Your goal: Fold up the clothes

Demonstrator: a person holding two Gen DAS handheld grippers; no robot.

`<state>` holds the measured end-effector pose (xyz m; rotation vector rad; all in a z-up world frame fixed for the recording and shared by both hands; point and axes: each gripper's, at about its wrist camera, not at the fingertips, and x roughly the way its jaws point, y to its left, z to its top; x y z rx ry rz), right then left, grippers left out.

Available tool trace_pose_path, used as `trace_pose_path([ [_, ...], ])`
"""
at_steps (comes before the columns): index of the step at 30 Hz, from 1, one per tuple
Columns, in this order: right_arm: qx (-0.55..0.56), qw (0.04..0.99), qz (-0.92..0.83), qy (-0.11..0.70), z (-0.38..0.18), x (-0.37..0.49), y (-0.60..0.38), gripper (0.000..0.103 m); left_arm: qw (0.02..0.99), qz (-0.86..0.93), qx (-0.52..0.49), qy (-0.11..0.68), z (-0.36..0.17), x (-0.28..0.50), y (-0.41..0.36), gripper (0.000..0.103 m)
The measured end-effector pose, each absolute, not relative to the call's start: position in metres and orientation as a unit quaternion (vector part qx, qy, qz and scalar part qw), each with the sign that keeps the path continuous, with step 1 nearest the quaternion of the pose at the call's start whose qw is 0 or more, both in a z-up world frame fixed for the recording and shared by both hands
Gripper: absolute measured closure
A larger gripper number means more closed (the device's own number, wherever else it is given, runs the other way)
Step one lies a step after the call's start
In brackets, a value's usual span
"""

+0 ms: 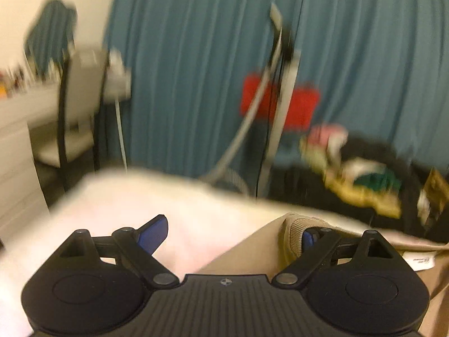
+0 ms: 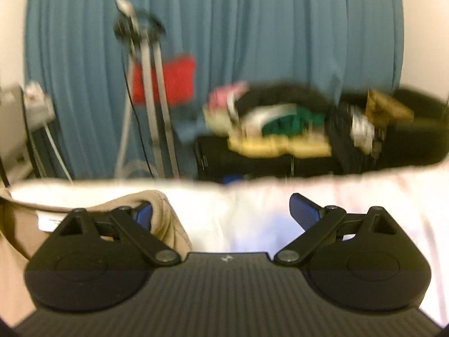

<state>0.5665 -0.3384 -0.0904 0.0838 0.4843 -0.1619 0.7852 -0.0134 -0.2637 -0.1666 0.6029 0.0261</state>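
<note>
Both claws gaped wide, gripping nothing: left gripper & right gripper each had only one finger tucked behind the beige garment's ribbed hem. W/ no pinch, the hem could've slid off onto the white bedsheet.

Left gripper fingers spread wide; right gripper likewise.

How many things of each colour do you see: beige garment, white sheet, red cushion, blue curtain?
Beige garment: 1
White sheet: 1
Red cushion: 1
Blue curtain: 1
Total: 4
</note>
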Motion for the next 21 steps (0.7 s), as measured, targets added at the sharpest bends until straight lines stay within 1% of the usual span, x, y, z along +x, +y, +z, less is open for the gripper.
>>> trace_pose_path([
  [1, 0.041, 0.962, -0.082, 0.259, -0.107, 0.579, -0.337, 0.007, 0.945, 0.010, -0.081, 0.316, -0.285, 0.793, -0.013, 0.013],
  [3, 0.030, 0.949, -0.080, 0.304, -0.135, 0.591, -0.335, 0.007, 0.934, -0.001, -0.073, 0.348, -0.305, 0.799, -0.007, 0.013],
  [5, 0.029, 0.939, -0.066, 0.335, -0.150, 0.597, -0.336, 0.007, 0.924, -0.024, -0.062, 0.377, -0.325, 0.816, -0.005, 0.009],
  [7, 0.037, 0.933, -0.052, 0.354, -0.155, 0.596, -0.336, 0.007, 0.920, -0.037, -0.052, 0.386, -0.307, 0.793, -0.002, 0.005],
  [8, 0.040, 0.932, -0.049, 0.357, -0.155, 0.593, -0.336, 0.006, 0.919, -0.043, -0.047, 0.390, -0.296, 0.780, 0.000, 0.004],
  [10, 0.052, 0.930, -0.042, 0.361, -0.148, 0.585, -0.335, 0.006, 0.915, -0.055, -0.037, 0.398, -0.275, 0.754, 0.003, 0.003],
  [11, 0.064, 0.931, -0.039, 0.358, -0.143, 0.579, -0.335, 0.006, 0.913, -0.061, -0.032, 0.402, -0.265, 0.741, 0.005, 0.001],
  [13, 0.081, 0.933, -0.036, 0.350, -0.129, 0.561, -0.332, 0.006, 0.915, -0.070, -0.035, 0.395, -0.240, 0.716, 0.006, 0.000],
  [18, 0.102, 0.948, -0.030, 0.300, -0.089, 0.497, -0.320, 0.006, 0.932, -0.071, -0.032, 0.353, -0.181, 0.626, 0.017, 0.000],
  [21, 0.111, 0.958, -0.024, 0.265, -0.064, 0.442, -0.310, 0.006, 0.943, -0.076, -0.035, 0.321, -0.135, 0.549, 0.021, 0.000],
])
